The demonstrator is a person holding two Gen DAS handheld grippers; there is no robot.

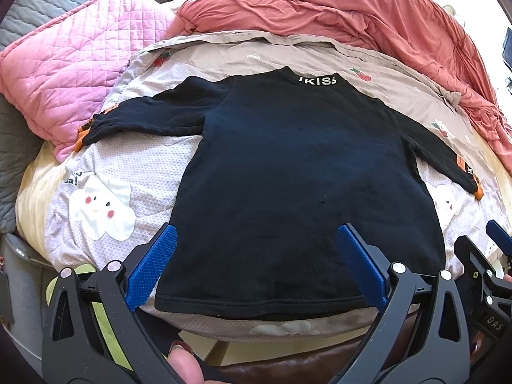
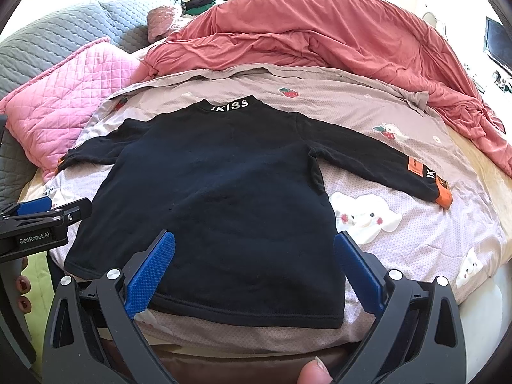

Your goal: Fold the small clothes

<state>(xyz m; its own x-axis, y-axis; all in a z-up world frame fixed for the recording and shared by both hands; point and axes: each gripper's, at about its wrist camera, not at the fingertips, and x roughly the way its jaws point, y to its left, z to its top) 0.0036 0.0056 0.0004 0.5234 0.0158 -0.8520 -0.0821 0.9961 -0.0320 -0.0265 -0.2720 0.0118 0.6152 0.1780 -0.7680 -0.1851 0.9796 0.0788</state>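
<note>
A small black long-sleeved top (image 1: 288,172) with white "KISS" lettering on the collar lies flat on the bed, hem toward me and both sleeves spread out. It also shows in the right wrist view (image 2: 217,185). The cuffs carry orange patches (image 2: 443,196). My left gripper (image 1: 256,240) is open, its blue fingers spread wide above the hem's left part. My right gripper (image 2: 254,243) is open above the hem's right part. Neither holds cloth.
A pale patterned cover (image 2: 400,240) with cartoon prints lies under the top. A pink quilted pillow (image 1: 70,73) sits at the left and a rumpled red duvet (image 2: 336,38) at the back. The bed's front edge is just below the hem.
</note>
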